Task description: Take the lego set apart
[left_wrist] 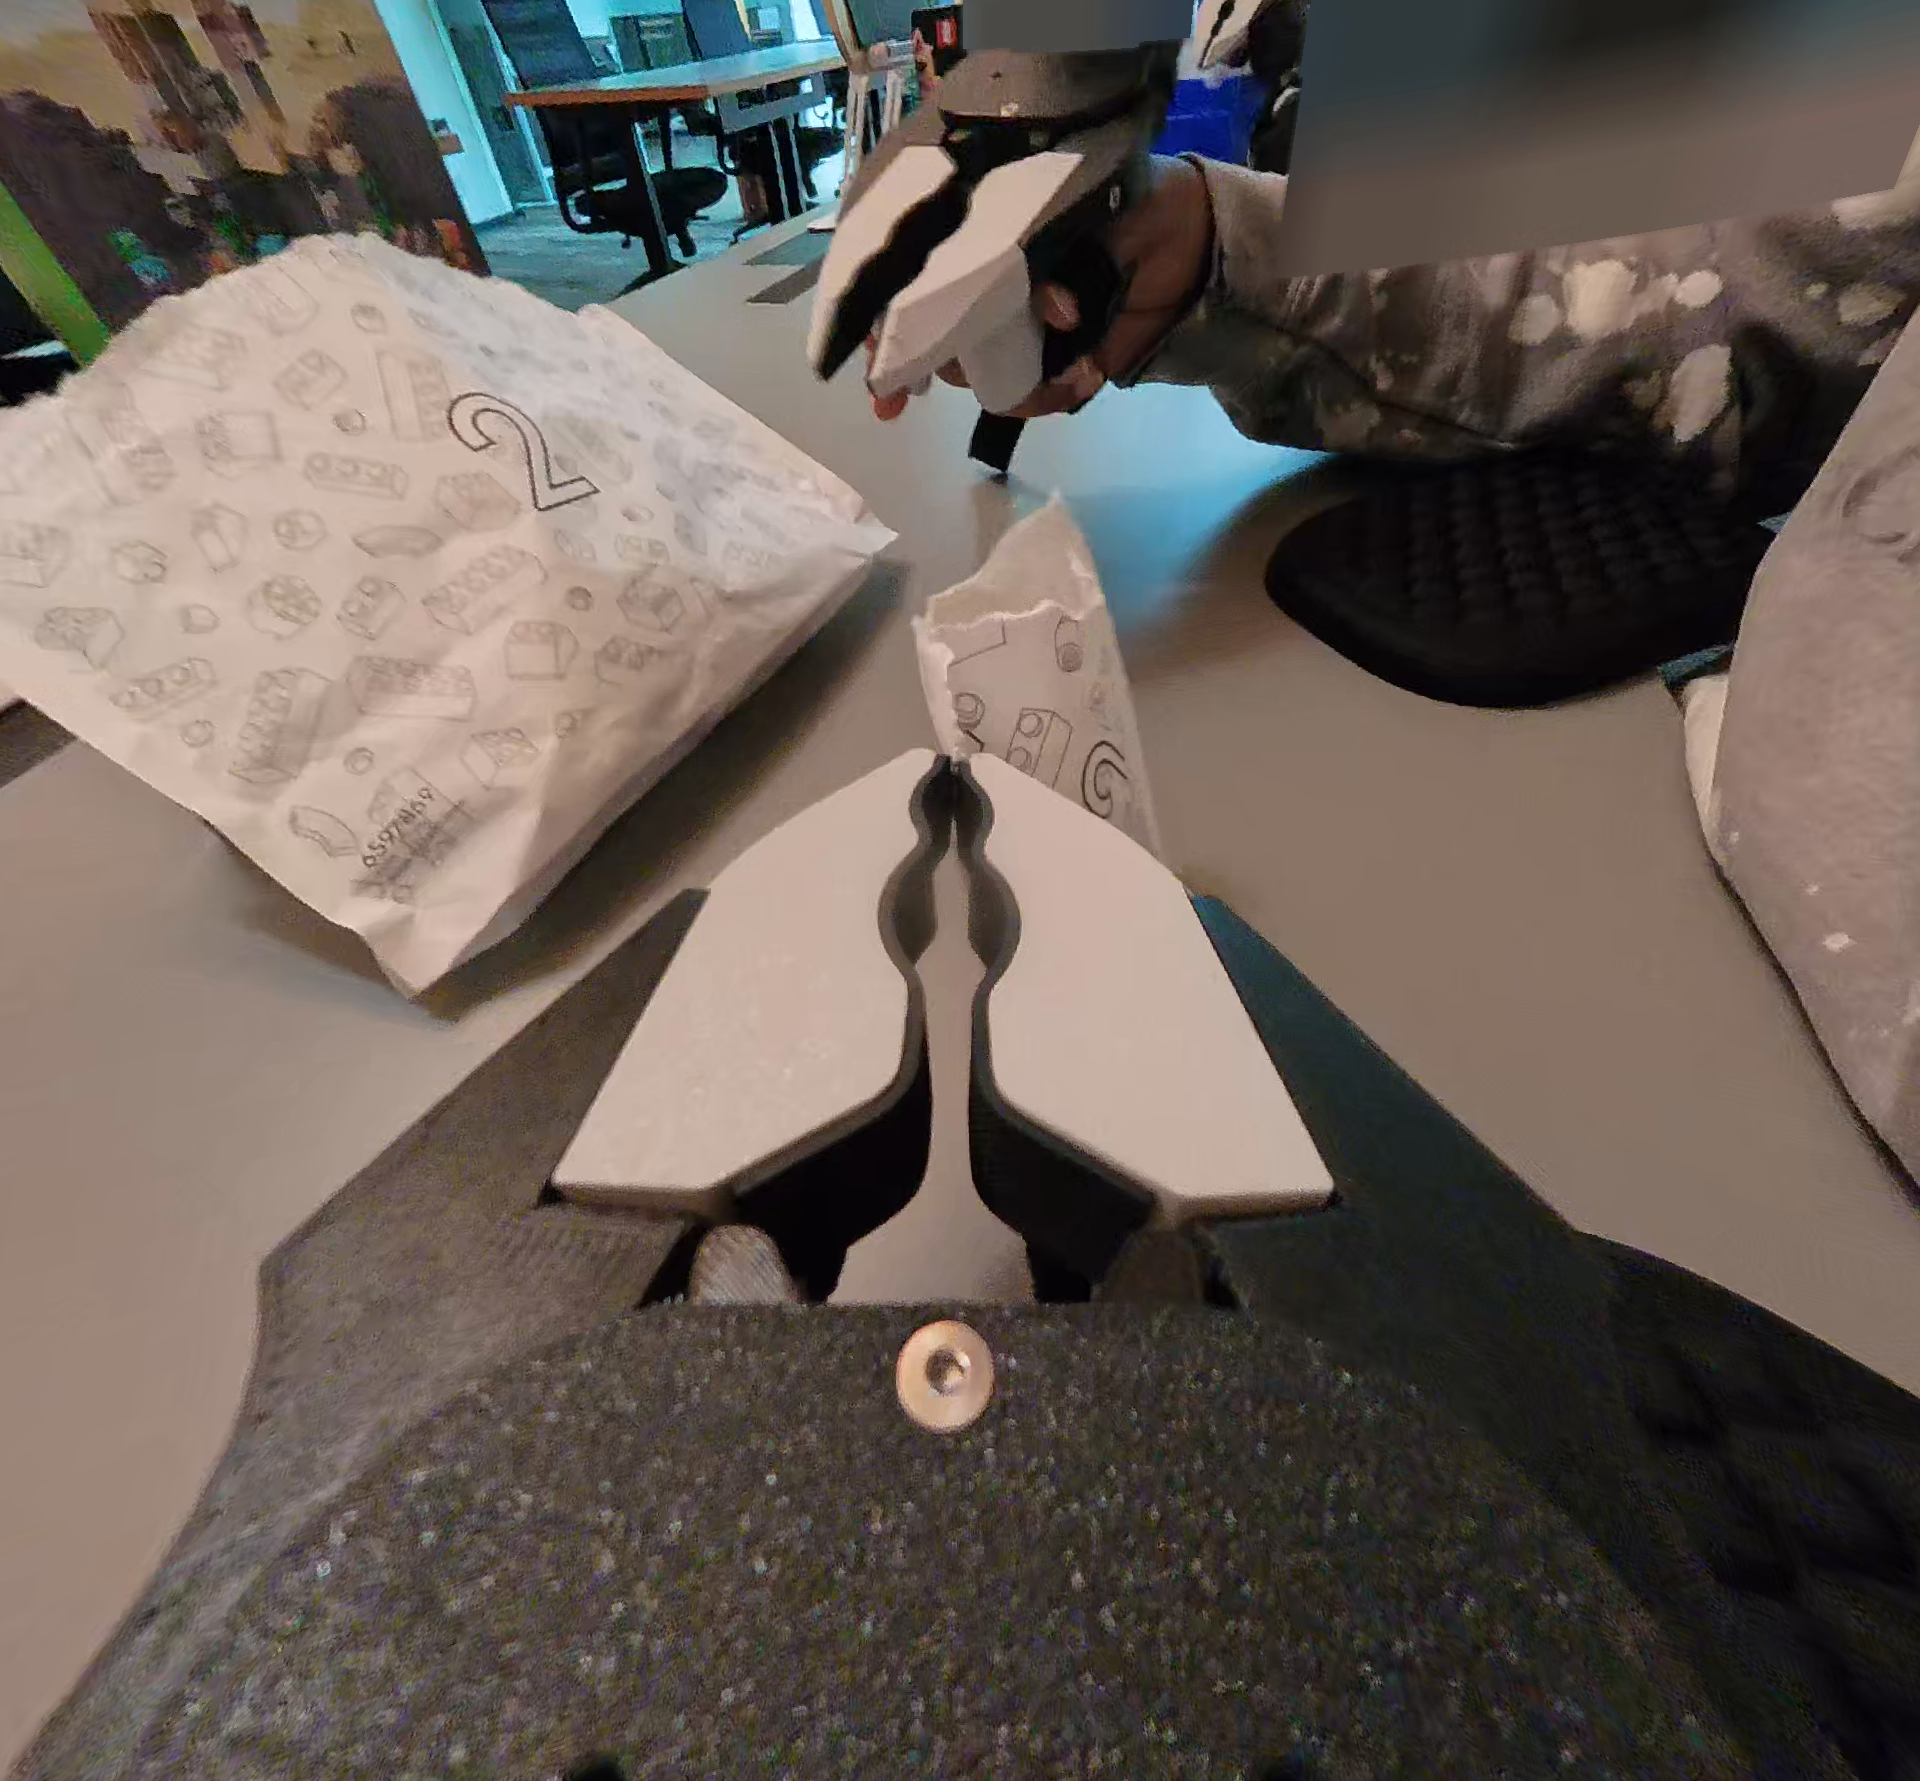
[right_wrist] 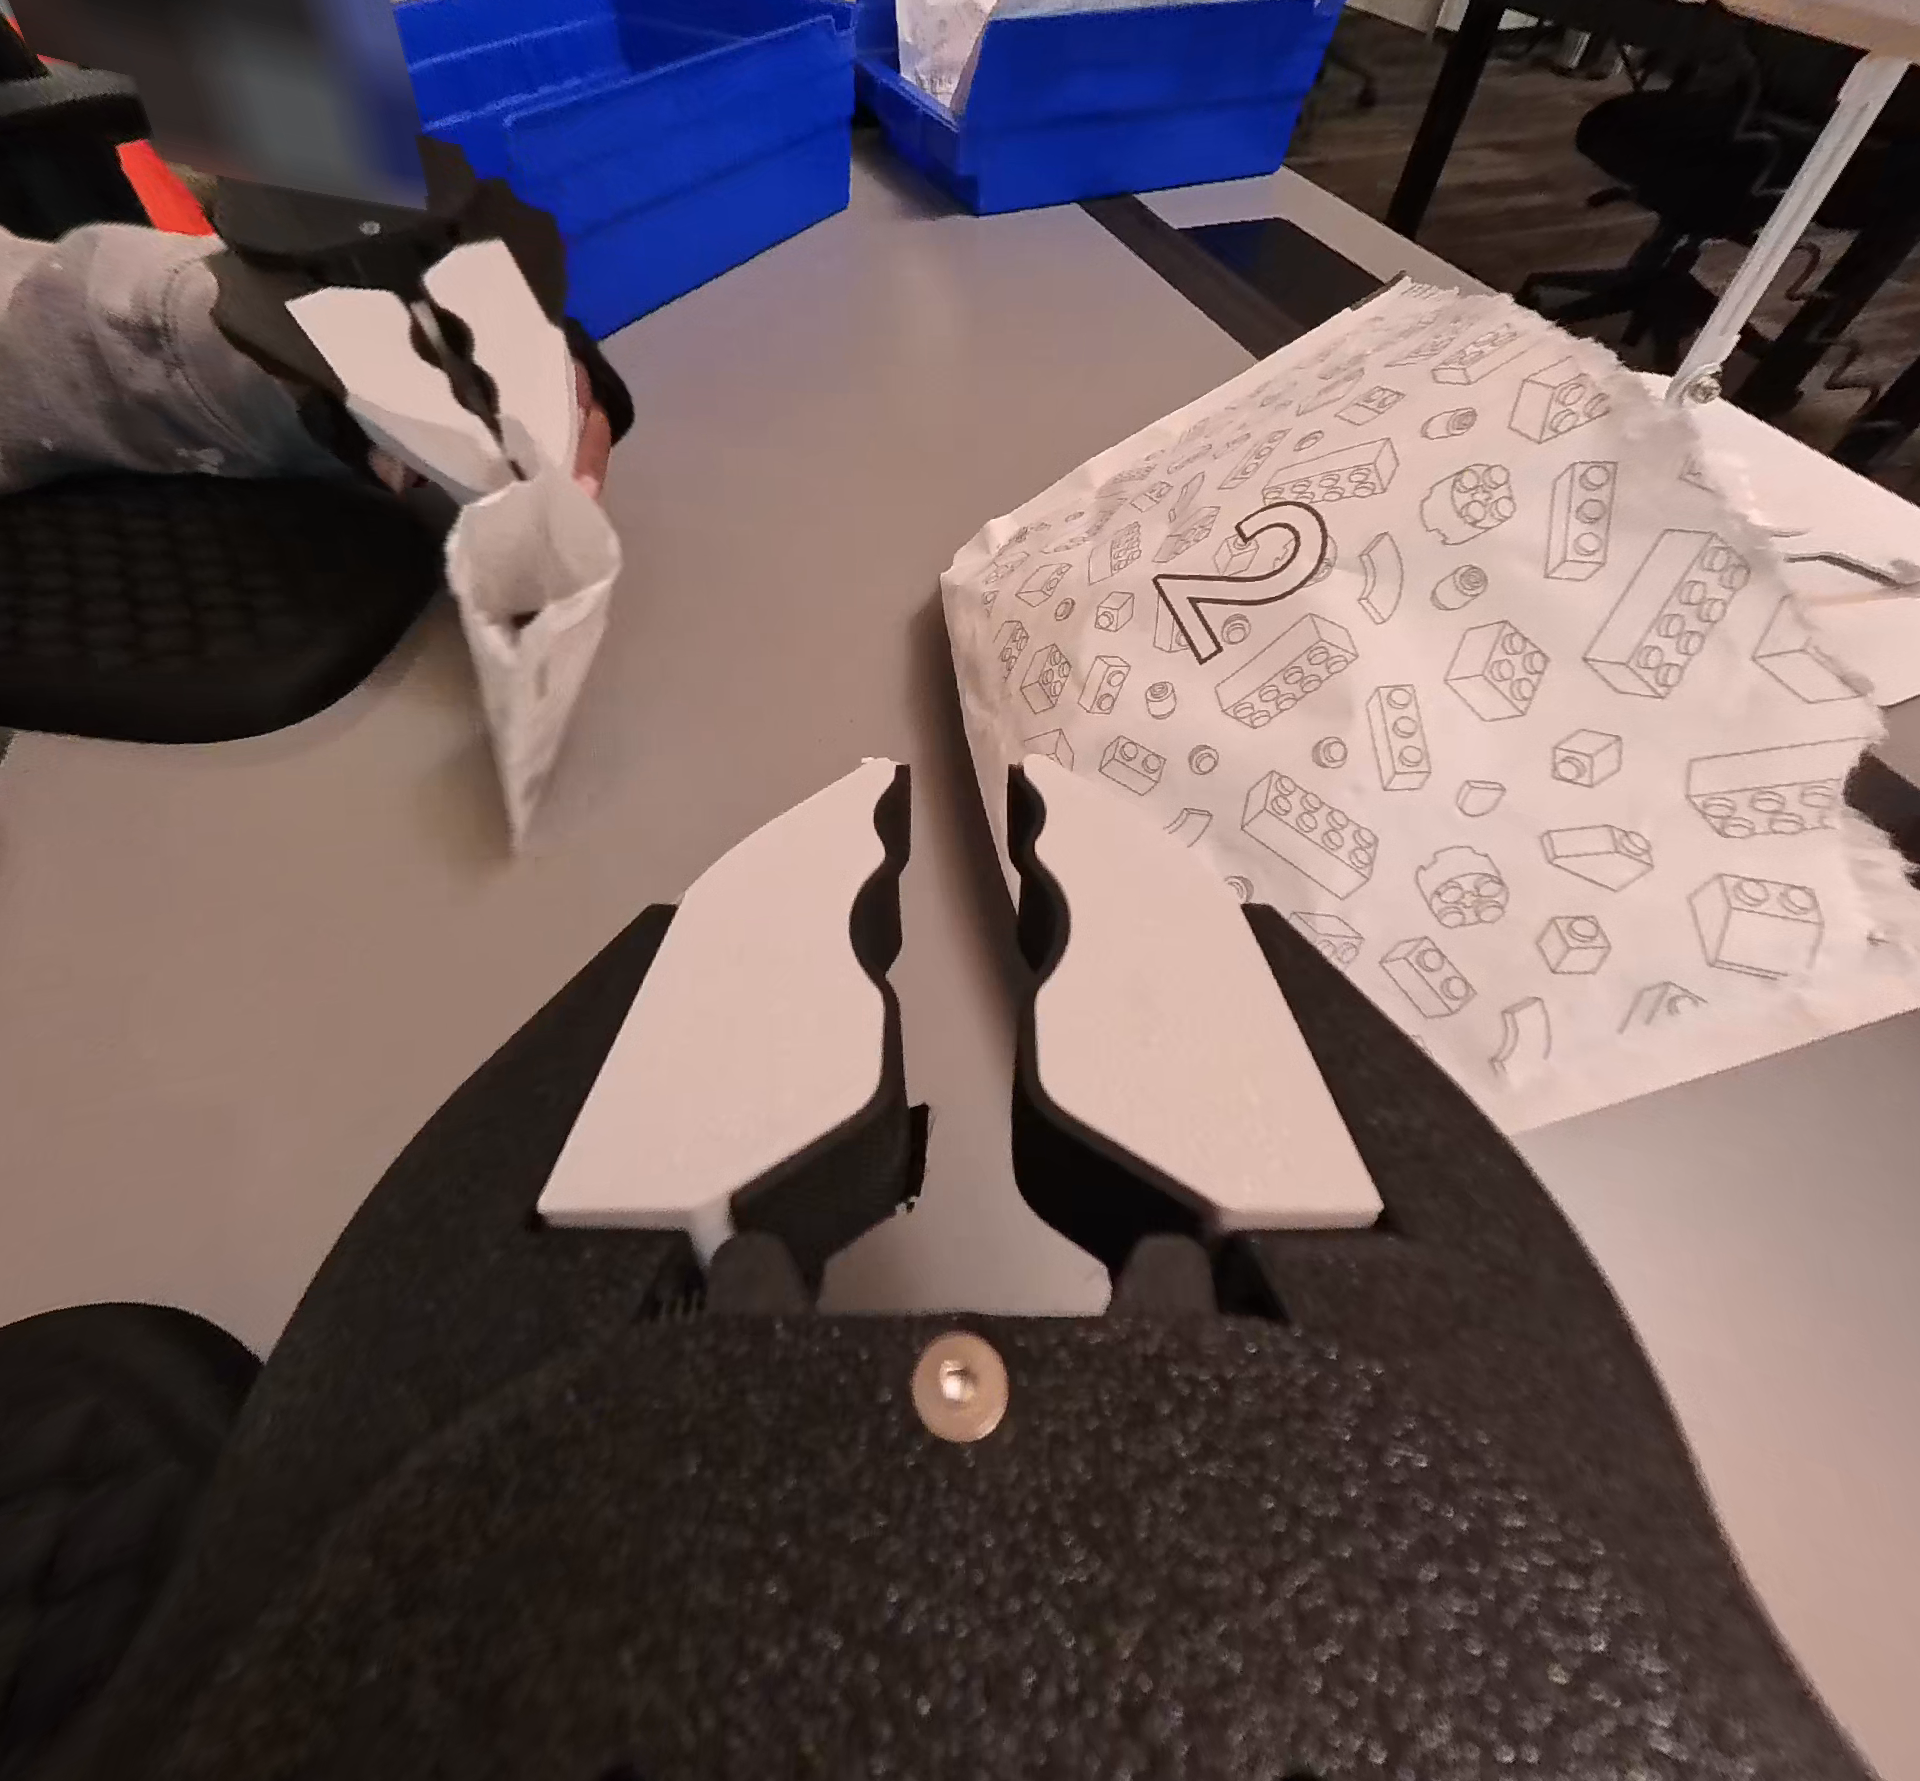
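Here the left gripper (left_wrist: 951,767) pinches a small torn paper bag (left_wrist: 1039,682); the right gripper (right_wrist: 956,775) gapes empty.

Matt grey bench (right_wrist: 810,443), smooth. Both bags are crinkled white paper with torn edges: the large bag (right_wrist: 1455,692) and the small bag (left_wrist: 1039,692). Blue bins (right_wrist: 665,131) look ribbed plastic. Left claw (left_wrist: 951,773): matt pale fingers, grainy black body.

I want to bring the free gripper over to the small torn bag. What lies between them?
Only bare grey table: in the right wrist view nothing lies between the open right gripper and the small bag pinched by the left gripper.
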A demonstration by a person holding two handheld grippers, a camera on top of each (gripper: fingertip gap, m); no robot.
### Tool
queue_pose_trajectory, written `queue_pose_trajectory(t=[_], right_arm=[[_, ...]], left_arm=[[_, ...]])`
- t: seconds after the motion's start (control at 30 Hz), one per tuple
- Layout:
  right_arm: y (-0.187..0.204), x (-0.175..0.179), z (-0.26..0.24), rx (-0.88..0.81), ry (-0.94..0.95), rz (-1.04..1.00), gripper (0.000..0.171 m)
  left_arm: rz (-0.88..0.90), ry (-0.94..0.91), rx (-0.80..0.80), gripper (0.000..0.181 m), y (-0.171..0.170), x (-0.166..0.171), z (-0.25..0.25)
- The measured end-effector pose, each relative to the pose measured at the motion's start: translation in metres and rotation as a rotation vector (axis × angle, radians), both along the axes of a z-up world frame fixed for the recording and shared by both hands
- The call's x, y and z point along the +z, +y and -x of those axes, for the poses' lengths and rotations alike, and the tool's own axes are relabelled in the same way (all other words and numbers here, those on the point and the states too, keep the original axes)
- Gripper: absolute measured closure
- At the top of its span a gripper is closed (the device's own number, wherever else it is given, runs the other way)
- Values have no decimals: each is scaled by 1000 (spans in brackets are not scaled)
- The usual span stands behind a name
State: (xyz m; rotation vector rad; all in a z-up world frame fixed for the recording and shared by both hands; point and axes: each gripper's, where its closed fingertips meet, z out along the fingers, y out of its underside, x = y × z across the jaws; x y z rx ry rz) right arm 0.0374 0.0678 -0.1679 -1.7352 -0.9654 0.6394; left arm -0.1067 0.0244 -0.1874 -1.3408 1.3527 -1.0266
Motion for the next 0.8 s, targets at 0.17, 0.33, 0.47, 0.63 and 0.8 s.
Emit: queue_pose_trajectory(t=[0.17, 0.33, 0.47, 0.63, 0.8], right_arm=[[7, 1, -12, -52, 5, -6, 153], [31, 16, -58, -237, 136, 28, 140], [51, 17, -101, -382, 202, 101, 110], [73, -21, -103, -351, 184, 319, 94], [84, -39, -74, -199, 239, 408, 130]], left_arm=[[-36, -44, 27, 181, -2, 16, 4], [-53, -95, 72, 181, 7, 34, 10], [-84, -115, 106, 181, 16, 52, 13], [-88, -139, 117, 181, 28, 71, 12], [-96, -152, 134, 181, 34, 84, 13]])
